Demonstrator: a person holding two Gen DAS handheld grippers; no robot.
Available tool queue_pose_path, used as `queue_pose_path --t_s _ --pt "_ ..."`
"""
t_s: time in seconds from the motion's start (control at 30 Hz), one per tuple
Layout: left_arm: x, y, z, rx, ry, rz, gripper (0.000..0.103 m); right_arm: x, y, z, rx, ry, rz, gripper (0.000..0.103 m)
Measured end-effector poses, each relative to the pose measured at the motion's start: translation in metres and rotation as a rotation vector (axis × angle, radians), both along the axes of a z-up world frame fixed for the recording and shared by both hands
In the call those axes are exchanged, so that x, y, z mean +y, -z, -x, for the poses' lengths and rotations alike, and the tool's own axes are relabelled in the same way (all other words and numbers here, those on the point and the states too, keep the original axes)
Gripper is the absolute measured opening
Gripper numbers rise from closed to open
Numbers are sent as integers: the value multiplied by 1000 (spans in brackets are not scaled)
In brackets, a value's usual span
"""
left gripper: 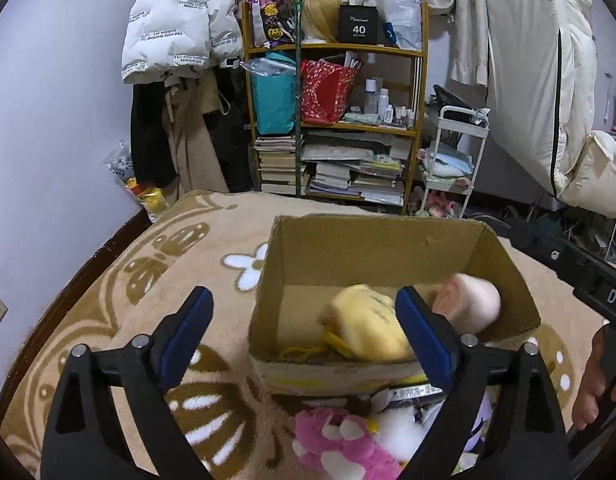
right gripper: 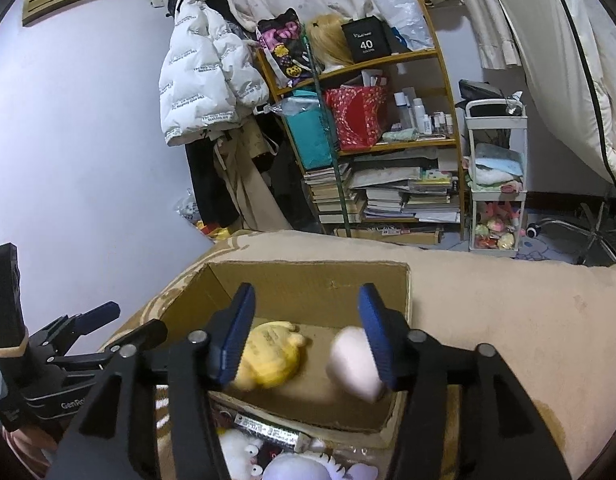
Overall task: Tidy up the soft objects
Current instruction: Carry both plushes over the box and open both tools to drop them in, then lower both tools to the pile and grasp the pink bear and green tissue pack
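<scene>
An open cardboard box [left gripper: 348, 248] [right gripper: 308, 280] stands on the beige patterned blanket. Inside lie a yellow plush [left gripper: 368, 328] [right gripper: 272, 356] and a pale pink soft toy [left gripper: 472, 304] [right gripper: 354, 364], blurred in both views. My left gripper [left gripper: 304, 332] is open and empty, just before the box's near left corner. My right gripper [right gripper: 308, 332] is open and empty above the box, the pink toy beside its right finger. In front of the box lie a pink plush [left gripper: 340, 444], a white plush [right gripper: 238, 454] and a lavender plush [right gripper: 304, 468].
The blanket [left gripper: 180, 264] covers the bed, whose dark edge runs at left. Beyond stand a cluttered wooden shelf [left gripper: 336, 120] with books and bags, hanging coats [left gripper: 176, 40], a white cart [right gripper: 496, 176] and a white quilt [left gripper: 548, 80]. The left gripper's body shows in the right wrist view [right gripper: 68, 360].
</scene>
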State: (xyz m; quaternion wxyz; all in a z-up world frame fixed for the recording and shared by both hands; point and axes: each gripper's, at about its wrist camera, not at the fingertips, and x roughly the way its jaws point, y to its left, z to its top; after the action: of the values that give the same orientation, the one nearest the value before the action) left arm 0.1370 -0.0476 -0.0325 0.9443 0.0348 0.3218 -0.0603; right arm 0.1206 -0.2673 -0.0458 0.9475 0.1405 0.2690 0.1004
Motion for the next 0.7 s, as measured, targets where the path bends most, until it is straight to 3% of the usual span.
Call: queue_pose_path --t_s 0.27,0.53,0.7 --pt "9 -11 23 -1 -17 -33 99 2 -12 23 16 11 28 103" --pt "14 -22 57 36 -16 -40 100 9 -24 47 18 6 72 103" --pt "23 -21 69 130 -8 -15 100 15 -27 64 40 0 95 103"
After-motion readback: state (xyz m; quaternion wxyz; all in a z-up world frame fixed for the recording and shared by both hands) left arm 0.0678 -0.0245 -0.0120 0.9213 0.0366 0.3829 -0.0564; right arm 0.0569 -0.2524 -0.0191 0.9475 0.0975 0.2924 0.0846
